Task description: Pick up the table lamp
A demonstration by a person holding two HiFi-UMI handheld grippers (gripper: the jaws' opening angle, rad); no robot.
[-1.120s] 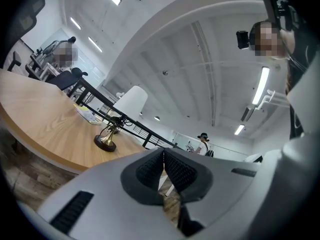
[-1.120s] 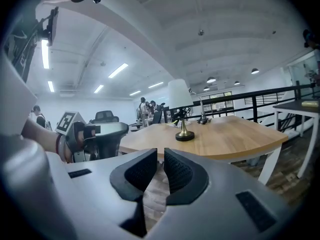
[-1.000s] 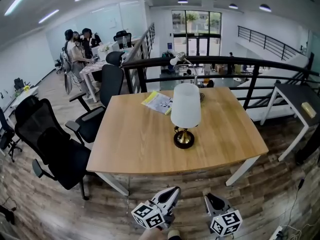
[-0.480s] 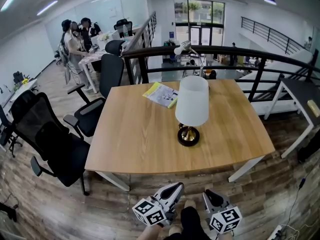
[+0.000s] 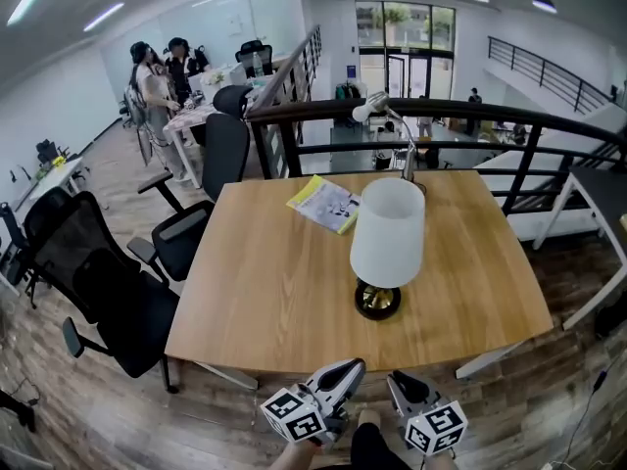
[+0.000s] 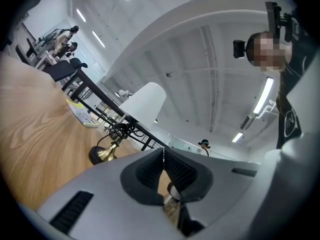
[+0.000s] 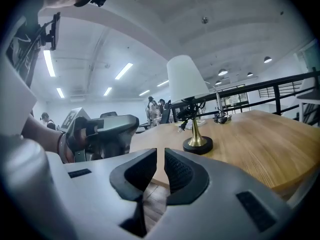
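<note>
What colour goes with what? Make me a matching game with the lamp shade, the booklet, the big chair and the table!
Things:
1. lamp shade
2. booklet
3. office chair
4. table

Colours:
A. black
B. light brown wood
C. white
D. yellow

Pairs: 1-C, 2-D, 3-A, 4-B
</note>
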